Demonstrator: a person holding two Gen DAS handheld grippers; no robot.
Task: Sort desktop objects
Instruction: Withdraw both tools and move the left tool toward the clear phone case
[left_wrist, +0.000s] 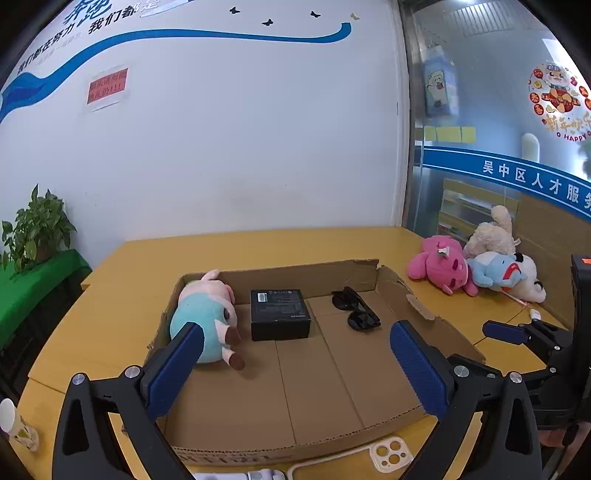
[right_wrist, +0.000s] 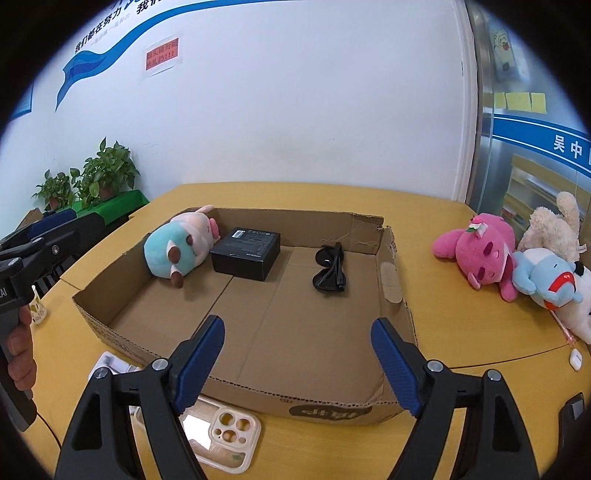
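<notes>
Hovering with fingers wide and empty, the left gripper (left_wrist: 295, 369) and right gripper (right_wrist: 295, 365) are facing the cardboard box (right_wrist: 332, 406), and the phone case (right_wrist: 225, 439) at the counter's (right_wrist: 480, 406) near edge is looking like the sensible next pick, taken across its narrow sides.

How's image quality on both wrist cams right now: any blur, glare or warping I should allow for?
Left wrist view: sharp, evenly lit, the cardboard box casting only soft shadows; strong fisheye bends the wall and table edges, dark corners. Right wrist view: equally sharp, heavier black vignette; slight glare on the sunglasses and phone case. No motion blur in either.
</notes>
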